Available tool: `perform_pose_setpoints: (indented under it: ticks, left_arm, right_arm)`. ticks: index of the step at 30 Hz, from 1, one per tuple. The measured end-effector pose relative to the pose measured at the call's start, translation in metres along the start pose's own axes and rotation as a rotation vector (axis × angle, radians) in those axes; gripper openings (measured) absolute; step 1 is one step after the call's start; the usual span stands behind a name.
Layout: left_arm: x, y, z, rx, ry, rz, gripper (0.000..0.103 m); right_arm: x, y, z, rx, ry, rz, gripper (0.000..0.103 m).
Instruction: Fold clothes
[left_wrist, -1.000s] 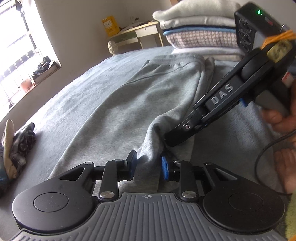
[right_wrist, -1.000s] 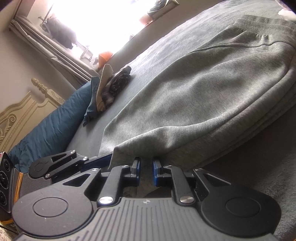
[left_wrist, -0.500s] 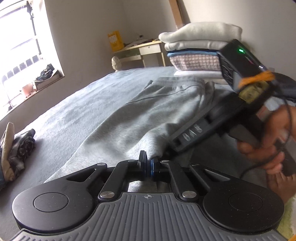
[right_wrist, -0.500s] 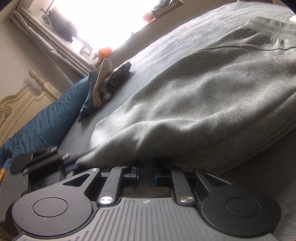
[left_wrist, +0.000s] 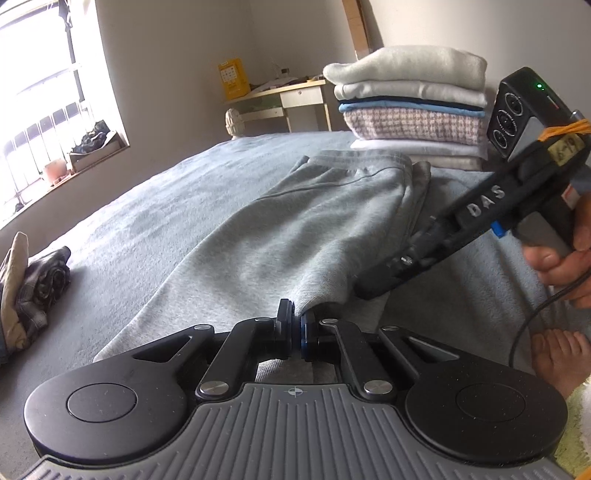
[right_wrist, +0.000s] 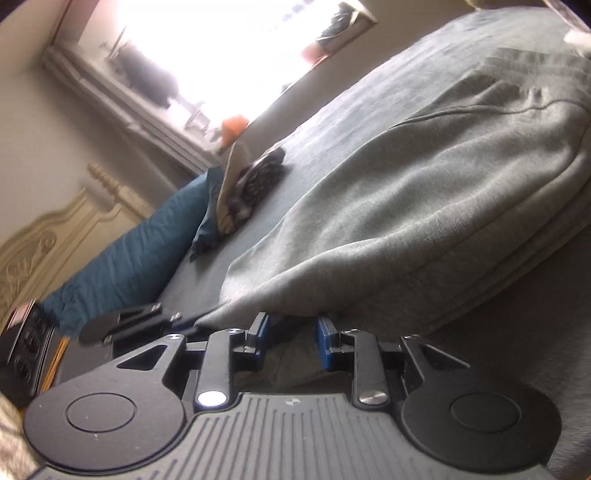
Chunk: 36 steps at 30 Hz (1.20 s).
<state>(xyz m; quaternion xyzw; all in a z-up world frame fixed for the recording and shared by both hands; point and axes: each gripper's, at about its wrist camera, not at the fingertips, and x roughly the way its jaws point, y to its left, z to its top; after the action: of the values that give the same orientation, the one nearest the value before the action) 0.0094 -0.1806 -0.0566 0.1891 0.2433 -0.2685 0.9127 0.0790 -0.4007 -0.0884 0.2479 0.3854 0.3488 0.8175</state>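
Note:
Grey sweatpants (left_wrist: 295, 221) lie lengthwise on the bed, waistband at the far end. My left gripper (left_wrist: 295, 326) is shut on the near edge of the fabric, which rises in a small peak from its pads. From the right, my right gripper (left_wrist: 373, 288) reaches in against the lifted fold, held by a hand (left_wrist: 557, 262). In the right wrist view the right gripper (right_wrist: 291, 332) has its jaws opening: the blue pads stand apart and the sweatpants (right_wrist: 424, 203) edge hangs just above the gap, unpressed. The left gripper (right_wrist: 129, 321) shows at the left.
A stack of folded clothes (left_wrist: 410, 107) stands at the far right of the bed. Crumpled checked clothes (left_wrist: 33, 288) lie at the left edge beside a blue pillow (right_wrist: 129, 258). A bare foot (left_wrist: 561, 354) and a cable sit near right. A desk (left_wrist: 288, 99) stands beyond.
The left jaws closed on the sweatpants' near edge and stayed shut. The right jaws, narrow around the fabric before, have spread apart, and the fabric no longer sits pinched between them.

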Motion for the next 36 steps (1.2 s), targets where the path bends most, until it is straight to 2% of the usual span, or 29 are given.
perform_pose_setpoints:
  ticks: [3, 4, 6, 10, 13, 17, 20, 29, 32, 36]
  left_arm:
    - [-0.001, 0.000, 0.000, -0.002, -0.005, -0.002, 0.002]
    - [-0.001, 0.000, 0.000, -0.002, -0.007, -0.003, 0.002]
    - [-0.003, 0.000, 0.001, 0.000, -0.012, -0.005, 0.002]
    - [-0.004, 0.002, 0.001, -0.010, -0.012, -0.011, 0.002]
    - [-0.001, 0.003, 0.000, -0.022, -0.003, -0.016, 0.002]
    - [0.003, 0.002, -0.006, -0.017, 0.018, -0.017, 0.002]
    - [0.006, -0.003, -0.016, 0.028, 0.035, -0.015, 0.002]
    - [0.010, -0.025, -0.035, 0.194, 0.023, 0.026, 0.003]
    - [0.009, -0.030, -0.038, 0.250, 0.016, 0.045, 0.003]
    - [0.008, -0.035, -0.039, 0.314, 0.010, 0.069, 0.003]
  right_arm:
    - [0.016, 0.003, -0.002, -0.064, 0.099, -0.009, 0.029]
    - [0.022, 0.004, -0.002, -0.073, 0.107, -0.012, 0.029]
    - [0.031, 0.007, 0.000, -0.078, 0.086, -0.011, 0.027]
    - [0.047, 0.005, 0.007, -0.057, -0.019, -0.029, 0.027]
    - [0.061, 0.002, 0.005, -0.062, -0.043, -0.057, 0.026]
    - [0.074, 0.019, -0.012, -0.258, -0.084, -0.173, 0.025]
    - [0.076, 0.035, -0.025, -0.417, -0.094, -0.247, 0.026]
    - [0.016, 0.027, -0.010, -0.399, 0.037, -0.157, 0.030]
    - [-0.001, 0.014, 0.000, -0.209, 0.085, -0.087, 0.031]
    - [-0.005, -0.014, 0.015, 0.177, 0.104, 0.031, 0.031]
